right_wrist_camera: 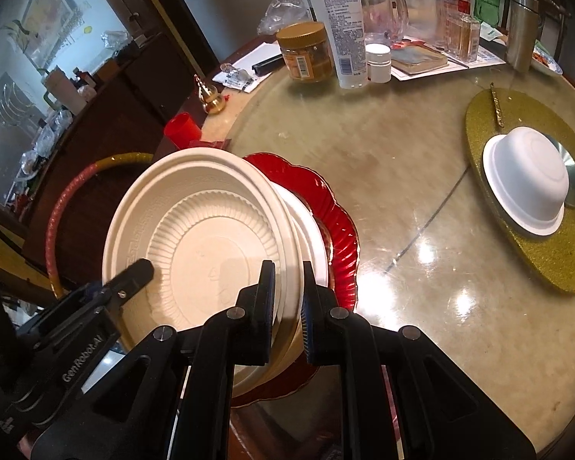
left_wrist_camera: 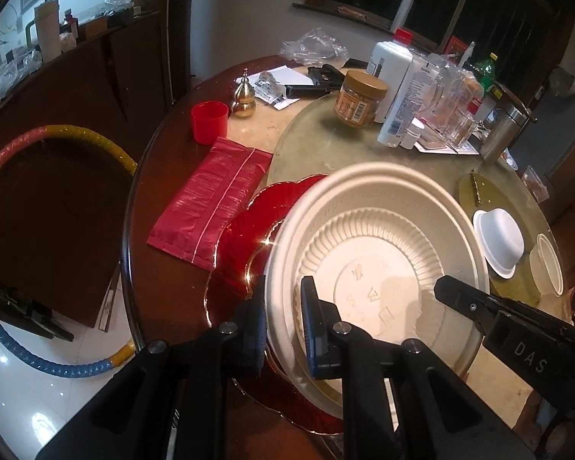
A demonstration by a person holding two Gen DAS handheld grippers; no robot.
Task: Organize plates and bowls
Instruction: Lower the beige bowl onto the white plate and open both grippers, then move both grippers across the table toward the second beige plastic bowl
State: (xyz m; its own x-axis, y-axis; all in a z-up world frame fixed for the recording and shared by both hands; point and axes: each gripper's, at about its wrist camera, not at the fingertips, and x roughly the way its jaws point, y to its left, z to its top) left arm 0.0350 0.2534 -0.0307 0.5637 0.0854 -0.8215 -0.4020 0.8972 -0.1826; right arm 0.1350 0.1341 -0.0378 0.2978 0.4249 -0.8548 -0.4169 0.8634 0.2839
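A cream disposable plate [left_wrist_camera: 375, 245] is held tilted over a red glass plate with a gold rim [left_wrist_camera: 245, 230]. My left gripper [left_wrist_camera: 283, 306] is shut on the cream plate's left rim. My right gripper [right_wrist_camera: 289, 295] is shut on its right rim, with a second cream plate [right_wrist_camera: 310, 237] just beneath. The right gripper's finger [left_wrist_camera: 460, 299] also shows in the left wrist view. A small white bowl [right_wrist_camera: 527, 184] lies upside down on a gold glitter mat [right_wrist_camera: 548, 260]. A white cup [left_wrist_camera: 548, 264] stands near it.
A red packet [left_wrist_camera: 211, 199], a red cup [left_wrist_camera: 209, 120] and a brass gourd [left_wrist_camera: 243, 96] lie at the table's left. Jars, bottles and a glass mug [right_wrist_camera: 391, 4] crowd the far side. A striped hoop [left_wrist_camera: 57, 138] leans against a chair beside the table.
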